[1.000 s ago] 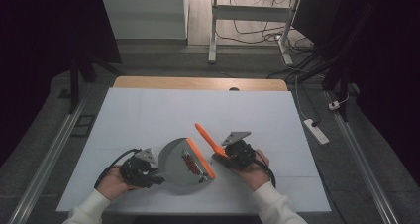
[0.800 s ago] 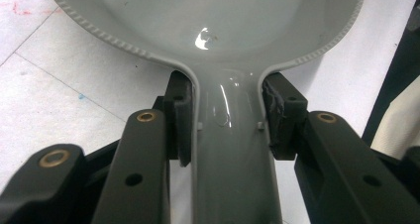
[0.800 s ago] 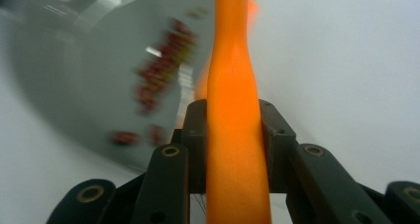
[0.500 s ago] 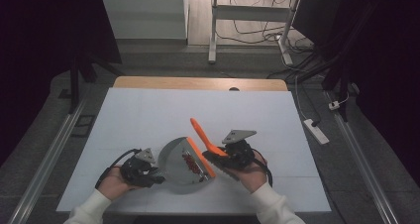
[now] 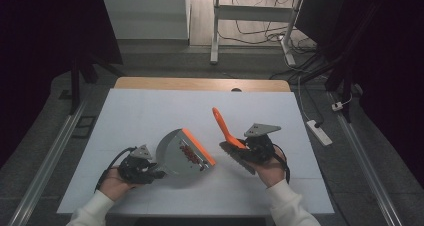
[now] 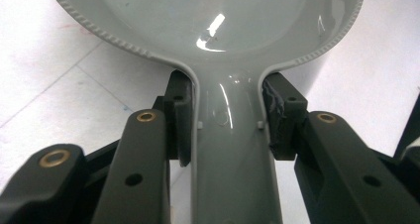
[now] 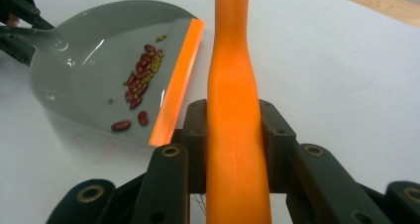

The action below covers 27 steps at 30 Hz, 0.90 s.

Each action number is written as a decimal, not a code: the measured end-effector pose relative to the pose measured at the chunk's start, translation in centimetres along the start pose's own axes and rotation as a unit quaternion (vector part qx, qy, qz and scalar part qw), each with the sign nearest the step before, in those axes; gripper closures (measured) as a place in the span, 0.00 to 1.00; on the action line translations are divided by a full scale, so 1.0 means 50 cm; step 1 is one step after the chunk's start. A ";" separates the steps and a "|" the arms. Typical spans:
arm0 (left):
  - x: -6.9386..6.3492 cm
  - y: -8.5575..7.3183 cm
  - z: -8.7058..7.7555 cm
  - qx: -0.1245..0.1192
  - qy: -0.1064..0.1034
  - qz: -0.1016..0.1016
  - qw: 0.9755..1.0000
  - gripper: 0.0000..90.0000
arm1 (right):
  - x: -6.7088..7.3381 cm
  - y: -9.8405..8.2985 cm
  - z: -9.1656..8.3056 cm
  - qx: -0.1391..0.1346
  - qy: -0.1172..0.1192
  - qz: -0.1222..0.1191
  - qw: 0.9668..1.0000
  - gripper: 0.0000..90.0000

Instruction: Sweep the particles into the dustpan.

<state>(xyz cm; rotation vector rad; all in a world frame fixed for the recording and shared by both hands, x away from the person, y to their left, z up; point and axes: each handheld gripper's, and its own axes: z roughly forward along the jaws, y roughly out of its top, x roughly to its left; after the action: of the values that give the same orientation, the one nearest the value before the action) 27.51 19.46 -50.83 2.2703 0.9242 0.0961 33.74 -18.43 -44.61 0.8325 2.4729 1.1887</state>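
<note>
- The white surface [image 5: 150,111] spreads ahead of both claws, and a bare wooden strip [image 5: 200,84] runs along its far edge.
- Beyond that edge, ahead of the claws, lies a grey floor [image 5: 165,56].
- A white metal frame [image 5: 216,31] stands on the floor far ahead, with loose cables [image 5: 250,33] trailing around its foot.
- A pale panel [image 5: 145,13] rises at the far left.
- A white power strip [image 5: 318,132] lies on the floor to the right of the right claw.
- Metal rails [image 5: 47,161] flank the surface on both sides.
- The outer room lies in deep shadow.
</note>
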 end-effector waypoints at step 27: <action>0.029 -0.010 -0.043 -0.062 0.055 -0.119 0.989 0.69 | -0.038 -0.071 -0.048 0.020 -0.021 0.013 0.999 0.78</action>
<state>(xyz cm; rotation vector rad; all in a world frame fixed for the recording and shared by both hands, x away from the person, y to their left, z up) 27.62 21.87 -49.74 2.0418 1.2074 0.1698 32.80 -22.85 -45.88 0.8942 2.4657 1.1221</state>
